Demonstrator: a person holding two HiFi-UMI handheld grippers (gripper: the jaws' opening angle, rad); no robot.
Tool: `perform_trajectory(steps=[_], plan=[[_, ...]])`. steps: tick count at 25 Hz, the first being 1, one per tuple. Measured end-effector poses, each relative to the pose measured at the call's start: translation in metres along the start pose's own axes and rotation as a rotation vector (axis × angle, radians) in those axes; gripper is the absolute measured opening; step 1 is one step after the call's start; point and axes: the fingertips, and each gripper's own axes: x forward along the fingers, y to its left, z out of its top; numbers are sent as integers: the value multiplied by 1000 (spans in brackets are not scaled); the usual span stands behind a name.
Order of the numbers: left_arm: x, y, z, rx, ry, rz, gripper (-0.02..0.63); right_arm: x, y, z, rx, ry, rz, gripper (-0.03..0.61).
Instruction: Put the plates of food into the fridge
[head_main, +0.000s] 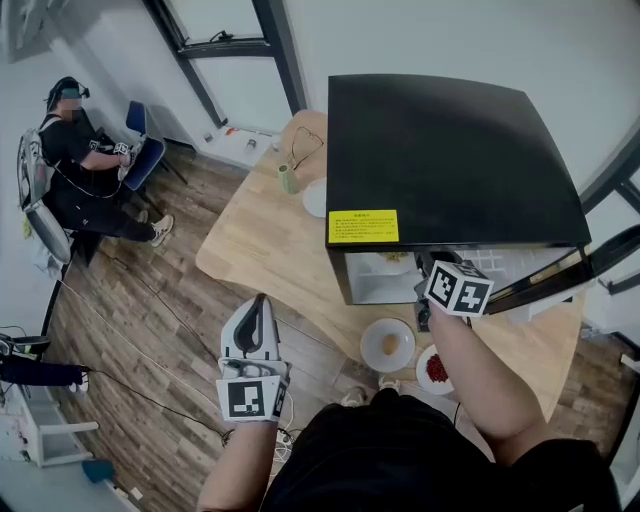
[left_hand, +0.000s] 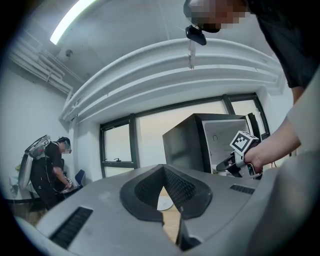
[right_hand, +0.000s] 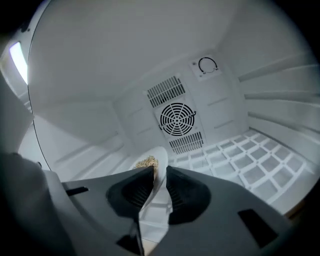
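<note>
One plate (right_hand: 160, 159) between parted jaws of right claw (right_hand: 159, 172), inside fridge (right_hand: 215, 107)

Tool (right_hand: 160, 172) jaws apart rnd plate (right_hand: 161, 156) rim, in fridge (right_hand: 240, 165).

Left hand-held gripper (head_main: 260, 303) closed; right hand-held gripper (right_hand: 160, 172) slightly parted

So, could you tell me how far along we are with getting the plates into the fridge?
Done: the fridge stands open. In hand: a plate of grain-like food is inside, its rim between the slightly parted jaws of the right hand-held gripper. Still to go: the tan-food plate and red-food plate on the table in front; a white plate beside the fridge, contents unclear.
</note>
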Motion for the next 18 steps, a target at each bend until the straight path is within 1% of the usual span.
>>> perform_trajectory(steps=[3,4,7,8,10,13,16,18], plan=[[-3,4,4,-4,-3,8,5,2,-1,-4,-69,50,-37,106],[-4,3,5,-3,-4,7,4,2,-1,-6,-84,60,-48,135],[-5,-6,5,-1,5,-24,4,0,-4,-9,-135,64,-69,169],[-5,-12,4,-6,10,-40,4,-2,-5,-8,-154,59,-73,170],[-7,-21,0,-32,18,-66,4,-9,-5,-5,-187,39,-76,172],[-8,-28,-8,-77,37,-86,5,-26,-2,1,-227,-24,-74,172],[-4,-37,-12,-71,55,-121,3,-48,3,8,-270,-91,-49,172],[-2,-44,-10,-70,40,-153,3,-66,5,11,-280,-128,-23,171]])
